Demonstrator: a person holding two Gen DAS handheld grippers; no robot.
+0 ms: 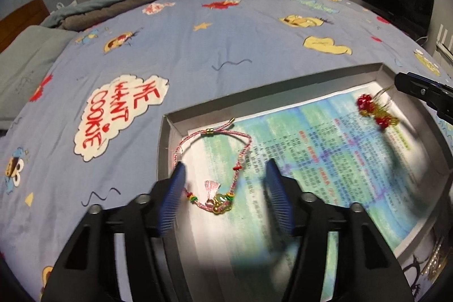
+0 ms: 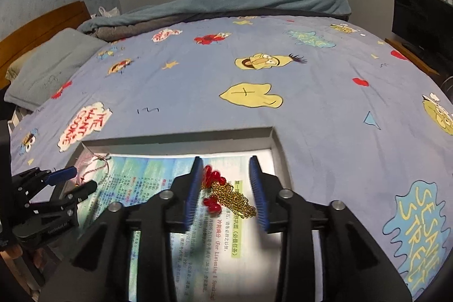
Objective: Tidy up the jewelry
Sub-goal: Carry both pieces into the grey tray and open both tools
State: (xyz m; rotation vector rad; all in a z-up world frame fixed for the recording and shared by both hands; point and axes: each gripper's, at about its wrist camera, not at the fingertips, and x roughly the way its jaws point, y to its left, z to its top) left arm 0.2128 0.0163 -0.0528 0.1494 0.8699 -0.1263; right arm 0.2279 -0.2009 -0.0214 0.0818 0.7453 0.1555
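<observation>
A shallow grey box (image 1: 165, 149) lined with a printed sheet lies on the bed. A pink cord bracelet (image 1: 215, 160) with a green-gold charm (image 1: 223, 201) and pink tassel lies at its left end, between the open fingers of my left gripper (image 1: 225, 174). A gold chain with red beads (image 2: 226, 194) lies at the right end, between the open fingers of my right gripper (image 2: 226, 174). It also shows in the left wrist view (image 1: 373, 109), beside the right gripper (image 1: 419, 91). The left gripper (image 2: 76, 179) shows at the left of the right wrist view, near the bracelet cord (image 2: 96, 164).
The blue cartoon-print bedspread (image 1: 198, 47) surrounds the box (image 2: 271, 140). A grey pillow (image 2: 53, 64) and folded blankets (image 2: 226, 4) lie at the far end. A black screen (image 2: 421, 16) stands at right. More gold jewelry (image 1: 436, 259) lies outside the box's near right corner.
</observation>
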